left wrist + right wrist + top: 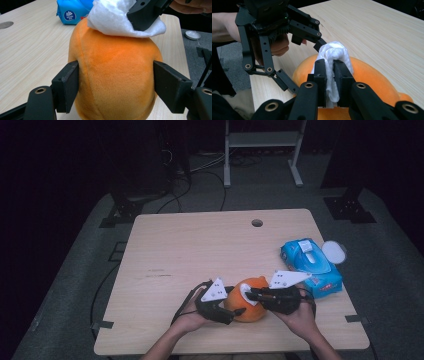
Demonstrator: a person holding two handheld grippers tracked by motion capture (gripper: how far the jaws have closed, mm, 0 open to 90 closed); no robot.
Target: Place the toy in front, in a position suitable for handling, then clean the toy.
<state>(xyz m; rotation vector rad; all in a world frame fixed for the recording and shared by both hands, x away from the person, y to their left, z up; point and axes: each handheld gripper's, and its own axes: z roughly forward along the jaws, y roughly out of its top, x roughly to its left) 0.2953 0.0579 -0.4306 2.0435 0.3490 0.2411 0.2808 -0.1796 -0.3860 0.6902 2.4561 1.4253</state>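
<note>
An orange plush toy (pixel 252 312) sits near the front edge of the wooden table (pixel 200 250). My left gripper (pixel 235 307) has a jaw on each side of the toy (pixel 115 82), and both pads press into its flanks. My right gripper (pixel 330 67) is shut on a bunched white tissue (pixel 334 52) and holds it against the top of the toy (pixel 367 77). In the left gripper view the tissue (pixel 110 17) lies on the toy's crown under a black right jaw. In the high view the right gripper (pixel 250 295) comes in from the right.
A blue pack of wipes (pixel 312 265) lies at the table's right edge. A white round lid (pixel 334 252) sits just beyond it on the grey floor. A cable hole (pixel 257 223) is near the far edge. Metal stand legs are behind the table.
</note>
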